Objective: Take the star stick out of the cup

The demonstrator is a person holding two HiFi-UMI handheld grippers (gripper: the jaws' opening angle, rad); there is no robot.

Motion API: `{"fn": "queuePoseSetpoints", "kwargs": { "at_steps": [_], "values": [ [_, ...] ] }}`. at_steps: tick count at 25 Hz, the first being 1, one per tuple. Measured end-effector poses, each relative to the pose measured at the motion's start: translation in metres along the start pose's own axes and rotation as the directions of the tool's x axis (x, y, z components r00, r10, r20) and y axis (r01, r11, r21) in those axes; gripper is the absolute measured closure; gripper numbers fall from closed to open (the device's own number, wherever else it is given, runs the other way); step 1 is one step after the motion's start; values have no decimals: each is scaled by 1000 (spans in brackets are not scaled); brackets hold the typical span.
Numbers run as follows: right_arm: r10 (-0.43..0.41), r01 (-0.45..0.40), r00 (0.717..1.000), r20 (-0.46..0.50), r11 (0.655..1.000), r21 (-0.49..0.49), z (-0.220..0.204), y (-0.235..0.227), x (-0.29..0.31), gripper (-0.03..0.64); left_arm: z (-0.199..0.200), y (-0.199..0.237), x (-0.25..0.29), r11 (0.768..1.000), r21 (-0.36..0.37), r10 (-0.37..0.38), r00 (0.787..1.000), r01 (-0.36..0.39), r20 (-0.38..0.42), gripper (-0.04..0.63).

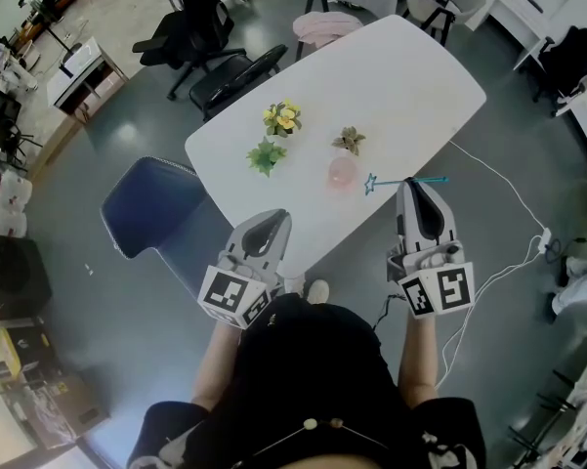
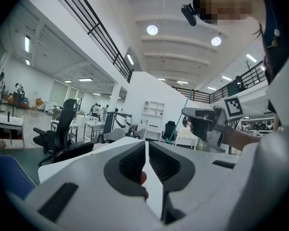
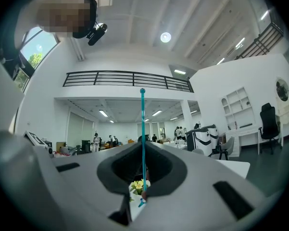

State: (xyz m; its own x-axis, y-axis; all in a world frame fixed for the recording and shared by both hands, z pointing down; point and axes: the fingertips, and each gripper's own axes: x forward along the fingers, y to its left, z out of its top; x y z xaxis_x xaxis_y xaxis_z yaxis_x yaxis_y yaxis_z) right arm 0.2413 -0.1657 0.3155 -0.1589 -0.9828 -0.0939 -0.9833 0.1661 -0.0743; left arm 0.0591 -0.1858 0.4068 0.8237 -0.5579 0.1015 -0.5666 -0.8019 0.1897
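Observation:
The star stick (image 1: 425, 179) is a thin teal rod with a blue star (image 1: 370, 183) at its left end. It lies level above the white table (image 1: 410, 86), outside the pink cup (image 1: 342, 172), with the star just right of the cup. My right gripper (image 1: 413, 184) is shut on the rod's middle. In the right gripper view the rod (image 3: 143, 129) rises straight up from between the closed jaws of my right gripper (image 3: 143, 177). My left gripper (image 1: 272, 217) hovers at the table's near edge, shut and holding nothing. In the left gripper view its pads (image 2: 134, 160) nearly touch.
Three small potted plants stand on the table: yellow flowers (image 1: 282, 117), a green one (image 1: 266, 154) and a brownish one (image 1: 349, 141). A blue chair (image 1: 151, 203) stands left of the table, with black chairs (image 1: 230, 74) beyond. A white cable (image 1: 508, 262) runs across the floor at the right.

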Motion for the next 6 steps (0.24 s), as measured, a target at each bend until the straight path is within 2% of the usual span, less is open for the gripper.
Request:
{"fn": "queuePoseSetpoints", "kwargs": {
  "at_steps": [6],
  "values": [
    [-3, 3, 1000, 6, 1000, 3, 3, 0, -5, 597, -1, -1, 0, 1000, 0, 1, 1000, -1, 0, 572]
  ]
}}
